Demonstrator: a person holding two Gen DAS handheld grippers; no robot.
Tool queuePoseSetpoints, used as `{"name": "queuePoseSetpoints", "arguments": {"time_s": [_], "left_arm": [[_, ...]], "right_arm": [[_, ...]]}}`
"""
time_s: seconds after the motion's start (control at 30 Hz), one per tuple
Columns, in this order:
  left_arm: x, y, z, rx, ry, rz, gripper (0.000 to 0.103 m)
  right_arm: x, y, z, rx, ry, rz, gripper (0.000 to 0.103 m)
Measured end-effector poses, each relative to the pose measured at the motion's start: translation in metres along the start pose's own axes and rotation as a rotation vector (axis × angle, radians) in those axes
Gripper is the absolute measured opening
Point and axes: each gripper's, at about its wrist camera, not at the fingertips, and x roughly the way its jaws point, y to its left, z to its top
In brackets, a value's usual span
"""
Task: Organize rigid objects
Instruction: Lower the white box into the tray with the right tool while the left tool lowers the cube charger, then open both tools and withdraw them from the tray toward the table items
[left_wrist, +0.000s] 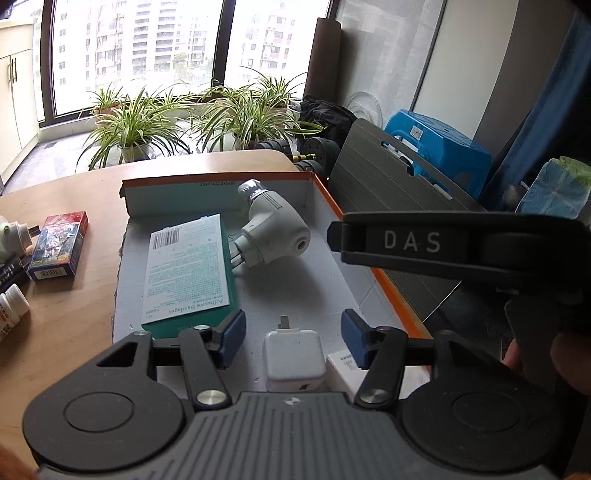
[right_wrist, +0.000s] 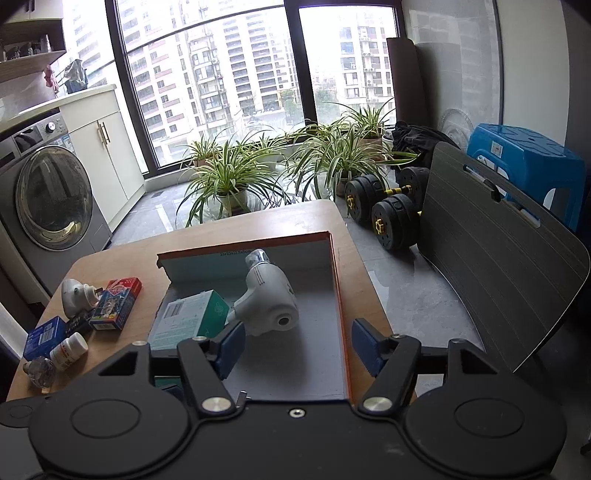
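An open cardboard box with an orange rim (left_wrist: 369, 236) (right_wrist: 338, 280) sits on the wooden table (left_wrist: 74, 325). Inside lie a green adhesive-bandage carton (left_wrist: 188, 273) (right_wrist: 188, 317), a white lamp-like fitting (left_wrist: 273, 229) (right_wrist: 266, 299), a white charger cube (left_wrist: 293, 360) and a small white carton (left_wrist: 343, 369). My left gripper (left_wrist: 293, 338) is open, its blue pads either side of the charger cube without touching it. My right gripper (right_wrist: 298, 347) is open over the box's bare floor, nothing between its fingers. In the left wrist view one of its fingers (left_wrist: 406, 240) reaches in from the right.
Left of the box lie a red-and-blue card pack (left_wrist: 59, 243) (right_wrist: 116, 302), a white plug (right_wrist: 75, 295), a white bottle (right_wrist: 68, 349) and a blue carton (right_wrist: 44, 336). A dark chair back (right_wrist: 498, 258), dumbbells (right_wrist: 384, 210) and potted plants (right_wrist: 229, 177) stand beyond the table's edge.
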Motion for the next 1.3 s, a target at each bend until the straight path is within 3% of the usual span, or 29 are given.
{"name": "queuePoseSetpoints", "arguments": {"time_s": [0.27, 0.37, 0.93, 1.3], "left_arm": [[-0.026, 0.006, 0.005, -0.007, -0.028, 0.053, 0.096], [-0.037, 0.013, 0.005, -0.019, -0.036, 0.085, 0.101], [-0.090, 0.088, -0.020, -0.156, -0.040, 0.244, 0.103], [-0.115, 0.124, -0.034, -0.215, -0.059, 0.298, 0.103]], "right_arm": [[-0.025, 0.012, -0.003, -0.031, -0.035, -0.023, 0.086], [-0.032, 0.019, -0.005, -0.033, -0.041, -0.030, 0.088], [-0.040, 0.081, -0.028, -0.079, 0.004, 0.060, 0.090], [-0.040, 0.118, -0.031, -0.129, 0.017, 0.103, 0.090]]}}
